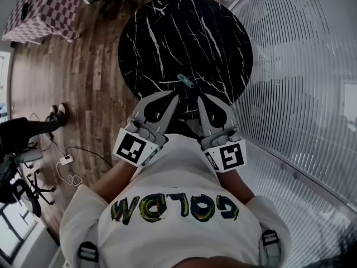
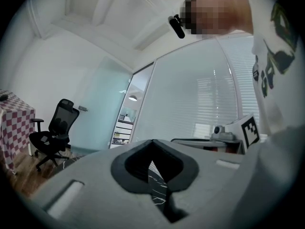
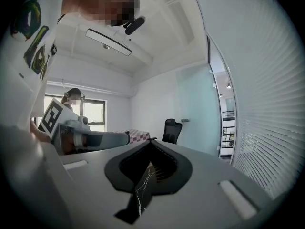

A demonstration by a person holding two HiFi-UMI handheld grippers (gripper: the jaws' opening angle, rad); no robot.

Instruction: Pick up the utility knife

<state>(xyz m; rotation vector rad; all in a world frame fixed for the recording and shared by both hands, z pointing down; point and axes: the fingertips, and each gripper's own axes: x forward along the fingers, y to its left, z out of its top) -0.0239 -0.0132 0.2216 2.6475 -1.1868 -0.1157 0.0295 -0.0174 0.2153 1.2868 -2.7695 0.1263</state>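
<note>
Holds left gripper (image 1: pixel 174 96) and right gripper (image 1: pixel 201 97) side by side over near rim of round black marble table (image 1: pixel 167 32). Keeps both pairs of jaws pressed together, gripping nothing. Notes teal utility knife (image 1: pixel 186 81) flat on tabletop, just beyond both tips, untouched.

Head view dim, muted; table (image 1: pixel 167 27) dark. Gripper views brighter, daylight from window (image 3: pixel 93 112); heavy fisheye bending, black corners, foreground soft.
</note>
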